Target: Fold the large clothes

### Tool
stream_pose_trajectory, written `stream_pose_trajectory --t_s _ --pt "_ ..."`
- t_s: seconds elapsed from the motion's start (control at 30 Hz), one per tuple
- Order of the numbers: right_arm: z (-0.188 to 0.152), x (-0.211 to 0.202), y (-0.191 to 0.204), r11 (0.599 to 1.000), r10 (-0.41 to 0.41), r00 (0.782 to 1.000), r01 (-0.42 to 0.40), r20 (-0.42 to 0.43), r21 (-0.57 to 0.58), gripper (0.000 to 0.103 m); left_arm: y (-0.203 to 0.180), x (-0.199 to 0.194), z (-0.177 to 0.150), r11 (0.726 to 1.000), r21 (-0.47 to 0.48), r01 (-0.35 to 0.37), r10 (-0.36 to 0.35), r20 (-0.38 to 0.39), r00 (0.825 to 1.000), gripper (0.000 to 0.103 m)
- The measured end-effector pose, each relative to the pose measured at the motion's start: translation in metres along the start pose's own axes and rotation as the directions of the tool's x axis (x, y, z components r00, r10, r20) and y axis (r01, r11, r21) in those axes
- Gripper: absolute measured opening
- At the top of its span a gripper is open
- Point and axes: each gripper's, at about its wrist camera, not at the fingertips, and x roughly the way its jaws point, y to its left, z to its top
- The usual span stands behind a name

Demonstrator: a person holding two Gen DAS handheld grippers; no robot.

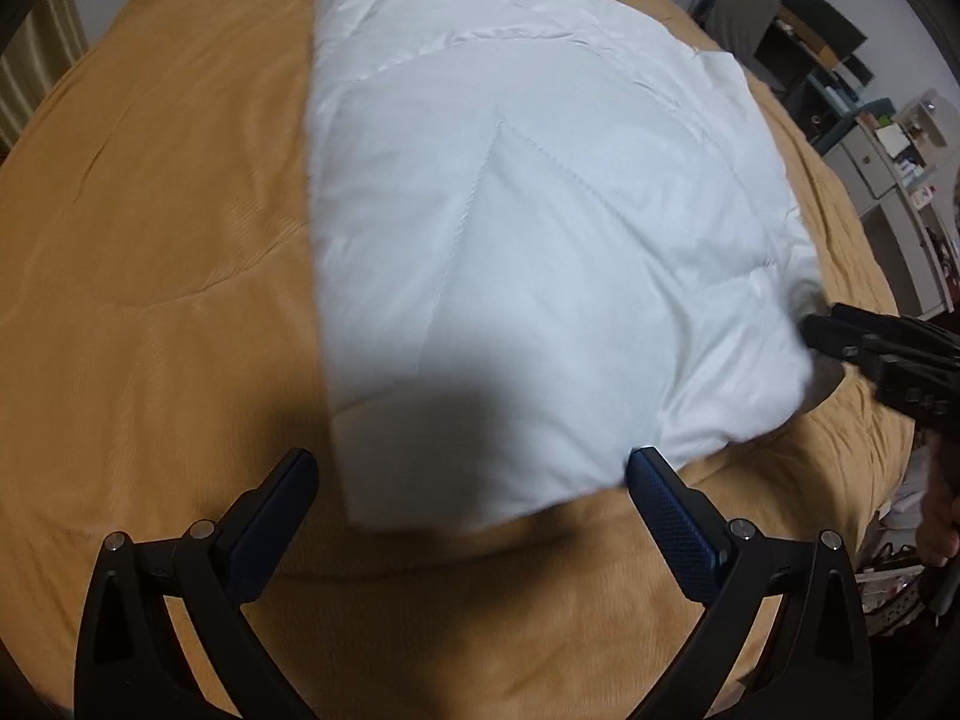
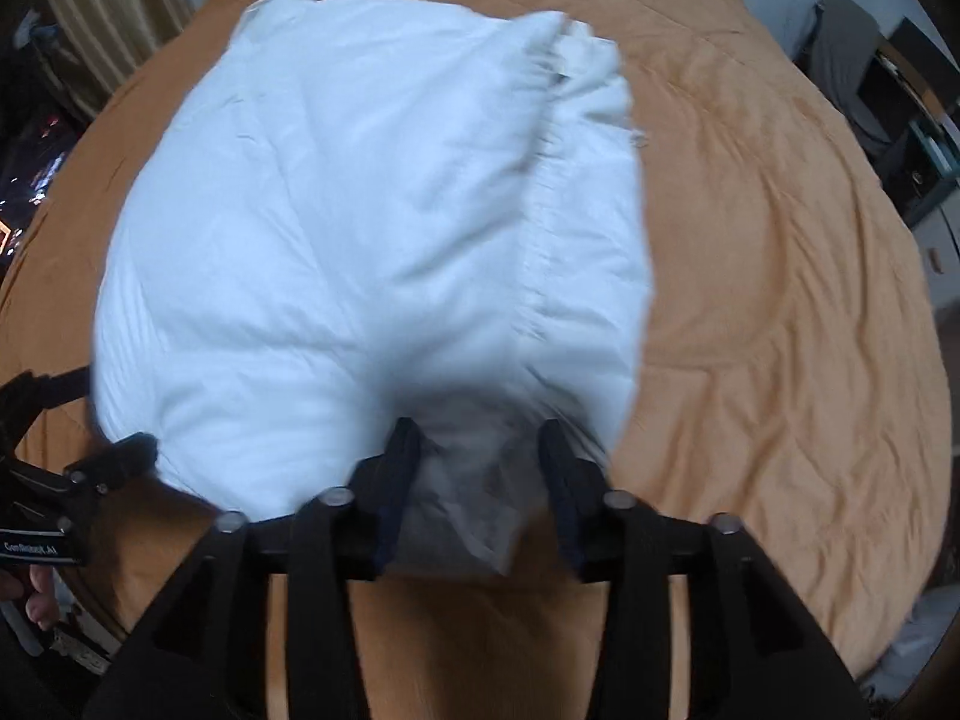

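Puffy white quilted jacket, folded, lies mid ochre corduroy bedspread. Left gripper spread wide at near hem, empty. Right gripper parted, corner fabric loose between fingers (blurred). Risk: padding springs back, fold unrolls.

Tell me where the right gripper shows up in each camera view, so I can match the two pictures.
Left wrist view: the right gripper comes in from the right edge, at the near right corner of the white padded garment.
Right wrist view: the right gripper fills the bottom centre, jaws apart, with a bit of the garment's near edge between them.
Shared landmark: the garment on the tan bedcover.
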Motion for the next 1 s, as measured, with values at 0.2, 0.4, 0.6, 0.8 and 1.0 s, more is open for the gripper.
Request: stream_pose_trajectory --t_s 0.2,0.4,0.6,0.8,1.0 --pt "0.016 -0.076 0.011 0.993 -0.104 0.994 0.105 -0.019 0.047 0.069 -0.016 -0.095 0.023 0.984 0.013 -0.18 0.178 0.098 0.979 0.103" --pt "0.004 -0.178 0.033 0.996 -0.074 0.997 0.074 -0.003 0.042 0.092 -0.043 -0.215 0.041 0.968 -0.005 -0.251 0.249 0.148 0.957 0.103" --pt "-0.019 -0.266 0.04 0.997 0.04 0.993 -0.047 0.114 0.057 0.099 -0.064 -0.297 0.017 0.985 -0.057 -0.163 0.17 0.174 0.97 0.103" --pt "-0.032 -0.281 0.034 0.997 -0.04 0.98 0.025 0.195 0.079 0.103 -0.06 -0.314 -0.008 0.973 -0.17 -0.157 0.196 0.251 0.948 0.103" --pt "-0.034 -0.23 0.037 0.996 -0.084 0.993 0.081 0.082 0.049 0.103 -0.066 -0.274 0.0 0.964 -0.137 -0.229 0.251 0.18 0.951 0.103"
